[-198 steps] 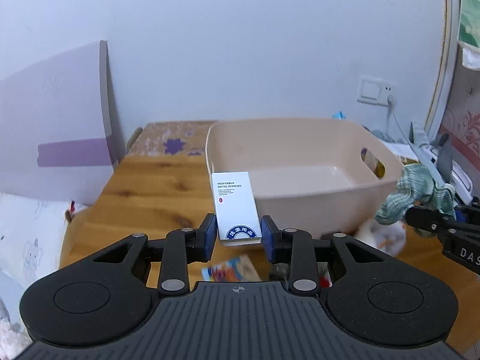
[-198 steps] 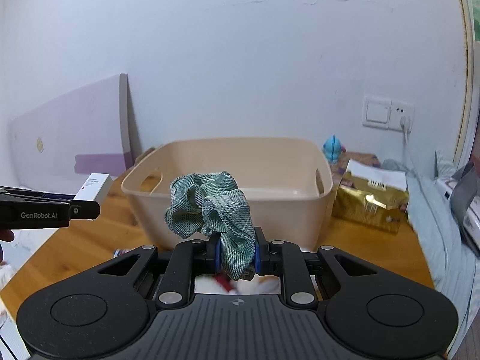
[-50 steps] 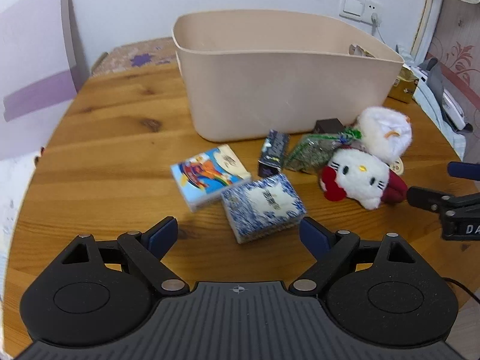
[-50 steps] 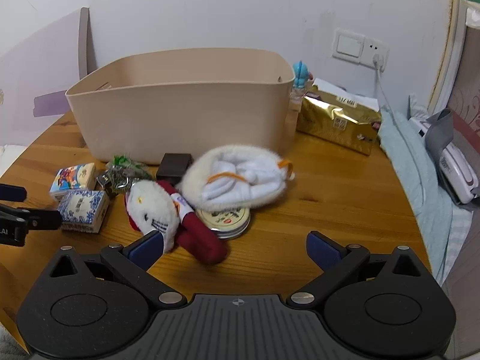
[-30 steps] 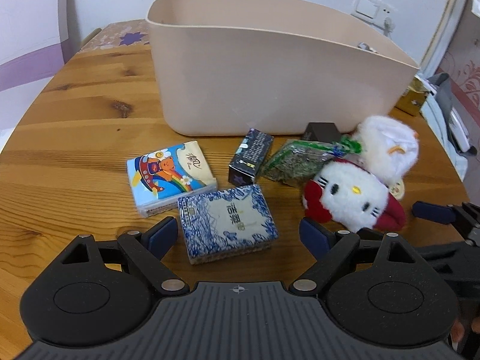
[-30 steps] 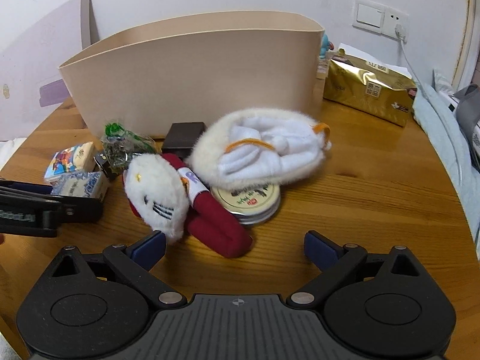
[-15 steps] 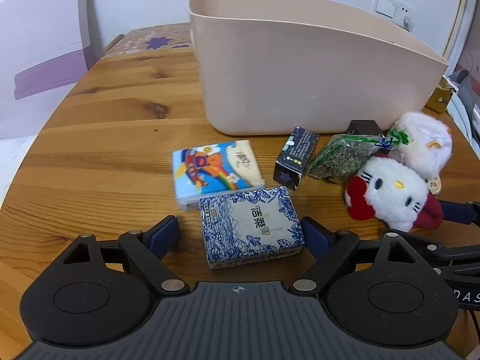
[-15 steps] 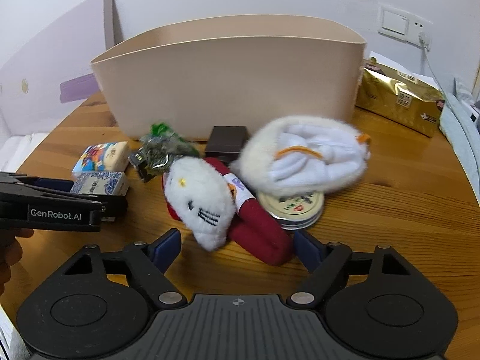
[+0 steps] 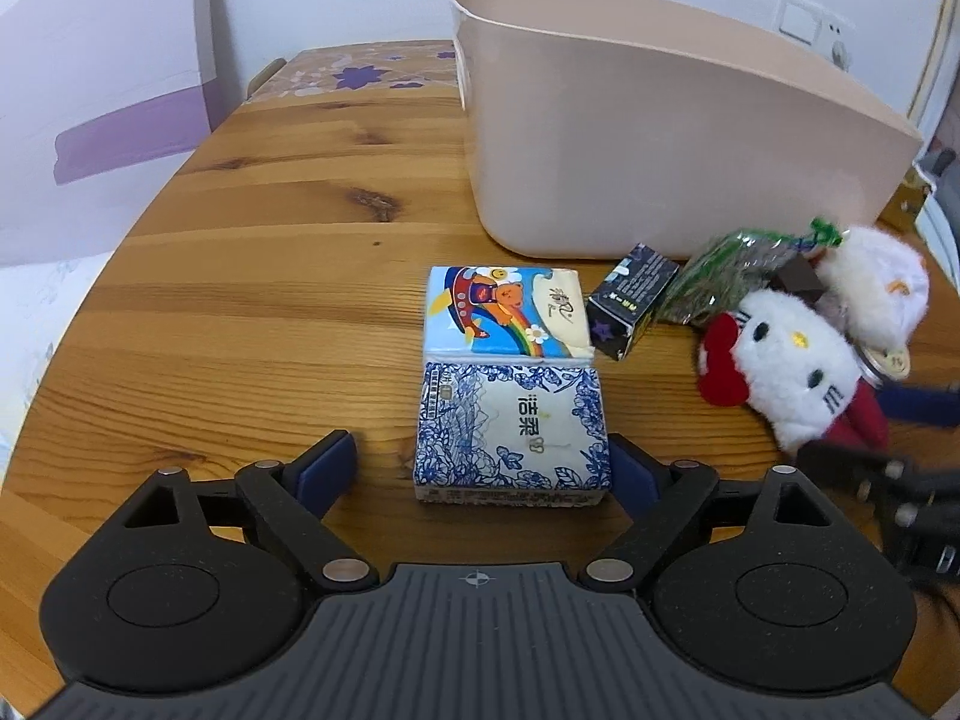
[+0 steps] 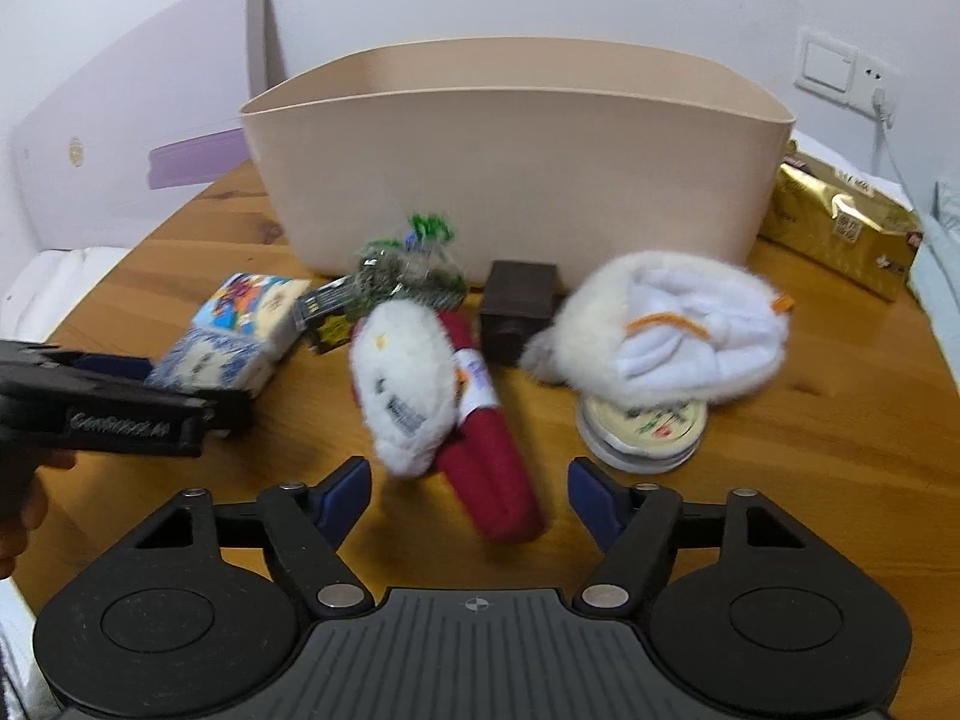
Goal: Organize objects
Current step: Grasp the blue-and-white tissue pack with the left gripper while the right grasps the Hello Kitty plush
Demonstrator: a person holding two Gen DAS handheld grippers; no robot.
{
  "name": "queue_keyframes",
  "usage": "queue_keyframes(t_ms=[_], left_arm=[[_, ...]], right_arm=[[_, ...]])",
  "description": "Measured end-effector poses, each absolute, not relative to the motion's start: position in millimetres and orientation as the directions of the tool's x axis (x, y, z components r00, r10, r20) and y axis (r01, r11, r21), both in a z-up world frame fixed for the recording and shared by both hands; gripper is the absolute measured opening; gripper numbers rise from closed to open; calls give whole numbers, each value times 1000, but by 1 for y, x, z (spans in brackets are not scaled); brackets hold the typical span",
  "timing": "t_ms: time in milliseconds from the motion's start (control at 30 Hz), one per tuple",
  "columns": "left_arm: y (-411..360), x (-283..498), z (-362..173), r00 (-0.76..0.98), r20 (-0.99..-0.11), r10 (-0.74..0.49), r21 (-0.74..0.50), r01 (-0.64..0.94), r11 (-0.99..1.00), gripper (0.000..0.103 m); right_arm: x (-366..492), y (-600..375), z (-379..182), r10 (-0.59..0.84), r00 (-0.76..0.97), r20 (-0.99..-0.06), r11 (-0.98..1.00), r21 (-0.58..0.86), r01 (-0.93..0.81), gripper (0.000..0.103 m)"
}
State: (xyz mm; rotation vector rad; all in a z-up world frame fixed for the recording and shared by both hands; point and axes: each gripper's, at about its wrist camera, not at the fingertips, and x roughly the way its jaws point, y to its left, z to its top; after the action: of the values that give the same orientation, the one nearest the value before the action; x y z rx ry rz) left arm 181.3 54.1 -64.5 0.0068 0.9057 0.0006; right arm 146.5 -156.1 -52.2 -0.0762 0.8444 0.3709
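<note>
My left gripper [image 9: 483, 468] is open around a blue-and-white tissue pack [image 9: 510, 432] on the wooden table; its right pad touches the pack's side. A cartoon tissue pack [image 9: 504, 312] lies just beyond it. My right gripper [image 10: 471, 495] is open, its jaws on either side of the red body of a white cat plush [image 10: 414, 384], not touching it. The plush also shows in the left wrist view [image 9: 792, 366]. A beige plastic bin [image 10: 516, 162] stands behind the pile.
Near the bin lie a dark small box [image 9: 630, 300], a green-tied bag [image 10: 414, 276], a brown box [image 10: 519, 306], a white fluffy item [image 10: 666, 330] on a round tin [image 10: 642, 426], and a gold package [image 10: 840, 222]. A purple-striped panel [image 9: 102, 108] leans at left.
Both grippers, open and low since the white box and green scrunchie left them, have moved forward. The left now brackets the blue-and-white pack. The right has closed in on the plush.
</note>
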Motion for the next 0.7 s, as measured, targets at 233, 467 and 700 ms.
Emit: queue_keyframes(t_ms=[233,467,700], left_arm=[[54,182,-67,626,-780,-5,5,15,1000,96],[57,190,-67,620,-784,-10,10,29,1000,97],[58,185,-67,654,-756,-14,14,39,999,85]], right_arm=[[160,-147,-51,296,609,-736,926,64,-373,79],[172,-128,-52,299,601,-741,919,54,-391,79],[175,-124,-57,315,584,-748,916,80,-392,61]])
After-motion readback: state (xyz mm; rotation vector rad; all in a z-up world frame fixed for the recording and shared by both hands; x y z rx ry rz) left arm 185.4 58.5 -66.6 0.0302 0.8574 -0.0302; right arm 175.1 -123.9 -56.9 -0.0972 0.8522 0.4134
